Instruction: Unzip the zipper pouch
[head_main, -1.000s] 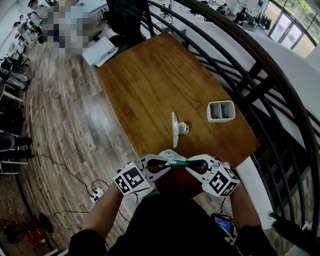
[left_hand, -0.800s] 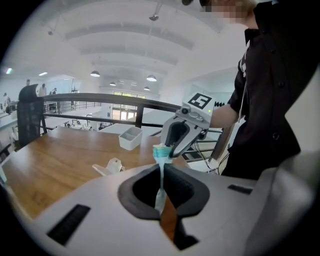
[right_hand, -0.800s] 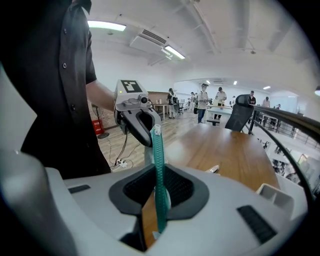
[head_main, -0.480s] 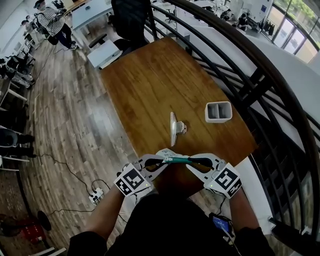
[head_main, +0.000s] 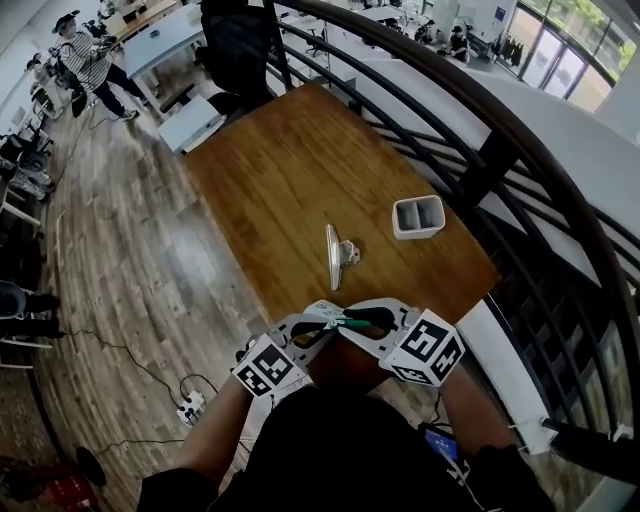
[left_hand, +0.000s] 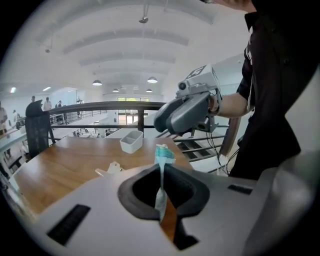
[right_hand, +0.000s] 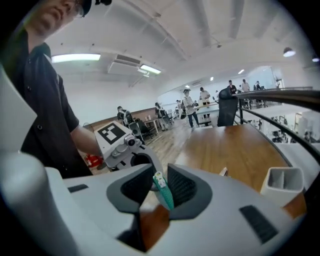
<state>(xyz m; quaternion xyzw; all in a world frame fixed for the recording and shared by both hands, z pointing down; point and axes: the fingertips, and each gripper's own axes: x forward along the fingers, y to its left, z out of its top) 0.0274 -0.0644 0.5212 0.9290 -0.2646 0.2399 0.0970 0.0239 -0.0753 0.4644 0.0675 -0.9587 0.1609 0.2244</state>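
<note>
A slim teal zipper pouch (head_main: 347, 322) hangs between my two grippers, close to my body at the table's near edge. My left gripper (head_main: 312, 334) is shut on one end of it; in the left gripper view the thin teal and white edge (left_hand: 161, 186) is pinched between the pads of that gripper (left_hand: 162, 172). My right gripper (head_main: 372, 319) has just been opening. In the right gripper view the pouch's other end (right_hand: 164, 192), with a small white piece on it, stands between the pads of this gripper (right_hand: 160, 182), with a gap on its left side.
On the wooden table (head_main: 290, 170) stand a white two-compartment holder (head_main: 417, 215) and a small white stand (head_main: 335, 256). A dark railing (head_main: 480, 150) runs along the table's right side. A black chair (head_main: 235, 40) is at the far end; a person (head_main: 85, 50) stands far left.
My right gripper has risen a little and rolled, so its marker cube now faces up more. Its jaws stand wider round the pouch end. The left gripper has stayed put.
</note>
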